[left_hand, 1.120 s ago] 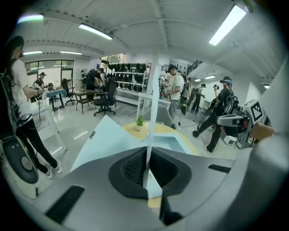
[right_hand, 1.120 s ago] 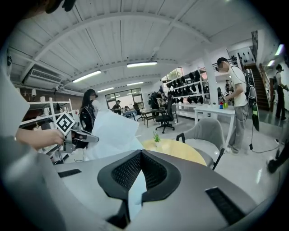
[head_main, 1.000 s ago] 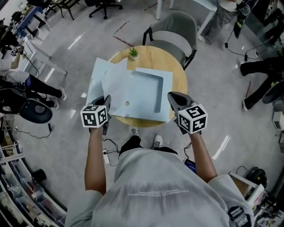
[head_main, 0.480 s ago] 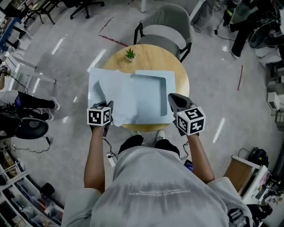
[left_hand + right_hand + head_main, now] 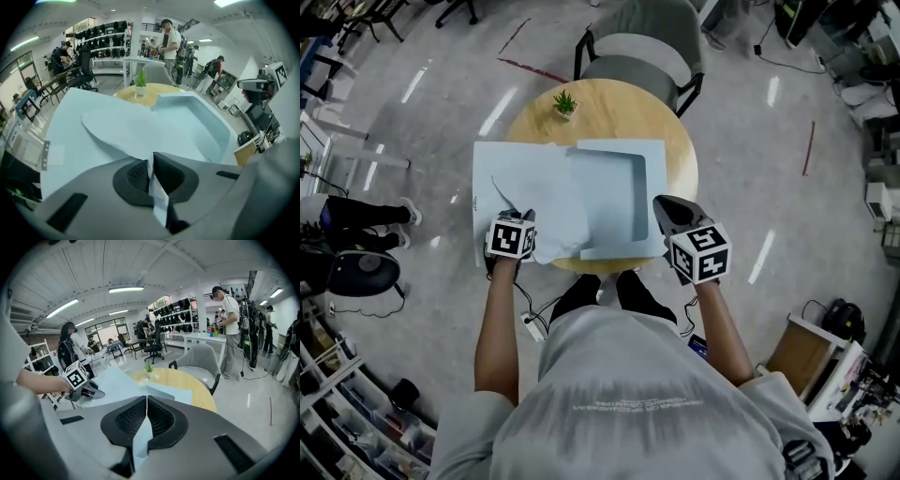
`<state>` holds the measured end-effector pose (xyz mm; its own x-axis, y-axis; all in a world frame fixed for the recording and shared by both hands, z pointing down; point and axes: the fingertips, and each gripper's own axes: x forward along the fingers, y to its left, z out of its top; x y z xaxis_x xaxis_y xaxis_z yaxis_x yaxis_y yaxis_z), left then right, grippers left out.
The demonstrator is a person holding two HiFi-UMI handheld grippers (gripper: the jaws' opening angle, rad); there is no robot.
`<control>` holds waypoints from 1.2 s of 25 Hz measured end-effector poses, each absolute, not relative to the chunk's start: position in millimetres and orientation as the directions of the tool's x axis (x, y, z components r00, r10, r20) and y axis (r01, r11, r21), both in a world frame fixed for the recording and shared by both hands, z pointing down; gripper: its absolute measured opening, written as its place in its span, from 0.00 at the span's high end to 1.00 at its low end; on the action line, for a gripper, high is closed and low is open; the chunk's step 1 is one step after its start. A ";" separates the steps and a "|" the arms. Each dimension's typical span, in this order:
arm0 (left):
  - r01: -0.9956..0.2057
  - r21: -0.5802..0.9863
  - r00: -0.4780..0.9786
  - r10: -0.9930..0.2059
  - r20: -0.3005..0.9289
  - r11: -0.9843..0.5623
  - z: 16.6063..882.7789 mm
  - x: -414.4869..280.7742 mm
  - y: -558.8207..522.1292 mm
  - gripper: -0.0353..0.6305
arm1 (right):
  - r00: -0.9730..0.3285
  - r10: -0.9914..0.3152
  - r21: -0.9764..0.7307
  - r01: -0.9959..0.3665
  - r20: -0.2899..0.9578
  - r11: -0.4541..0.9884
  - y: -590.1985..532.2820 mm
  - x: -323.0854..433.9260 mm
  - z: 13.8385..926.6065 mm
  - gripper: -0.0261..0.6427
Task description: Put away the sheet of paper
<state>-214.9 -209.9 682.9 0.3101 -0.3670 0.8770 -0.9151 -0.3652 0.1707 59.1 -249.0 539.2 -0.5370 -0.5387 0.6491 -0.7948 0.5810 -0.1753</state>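
Note:
A pale blue folder [image 5: 623, 192] lies open on the round wooden table [image 5: 609, 108]. Its left cover [image 5: 492, 178] hangs out past the table's left edge. A pale sheet of paper [image 5: 551, 211] lies curved over the folder's left half. My left gripper [image 5: 519, 223] is shut on the sheet's near corner, and a thin strip of paper shows between its jaws [image 5: 151, 161]. At the folder's near right corner, my right gripper [image 5: 662, 206] is shut on the folder's edge, with pale blue material pinched in its jaws [image 5: 146, 401]. The right gripper view also shows the left gripper's marker cube [image 5: 76, 375].
A small potted plant [image 5: 563, 101] stands at the table's far left edge. A grey chair [image 5: 642, 47] is tucked in behind the table. Other people, desks and office chairs stand around the room, and a power strip [image 5: 530, 328] lies on the floor near my feet.
Both grippers have come down, the left one more. The sheet, raised and tilted a second ago, now lies lower and flatter over the folder's left half.

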 end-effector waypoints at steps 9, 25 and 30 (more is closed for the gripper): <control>-0.881 0.199 0.337 -0.274 0.901 -0.429 694.2 -190.4 -212.0 0.92 | -0.557 -0.489 -0.191 -0.767 0.671 0.612 -264.0 64.8 551.8 0.92; -0.777 0.333 0.454 -0.108 0.885 -0.534 706.3 -154.6 -209.3 0.92 | -0.553 -0.487 -0.211 -0.778 0.676 0.592 -265.1 78.0 562.2 0.92; -0.758 0.340 0.463 -0.092 0.882 -0.557 706.8 -139.4 -223.1 0.92 | -0.538 -0.496 -0.210 -0.793 0.682 0.572 -261.3 85.8 563.5 0.92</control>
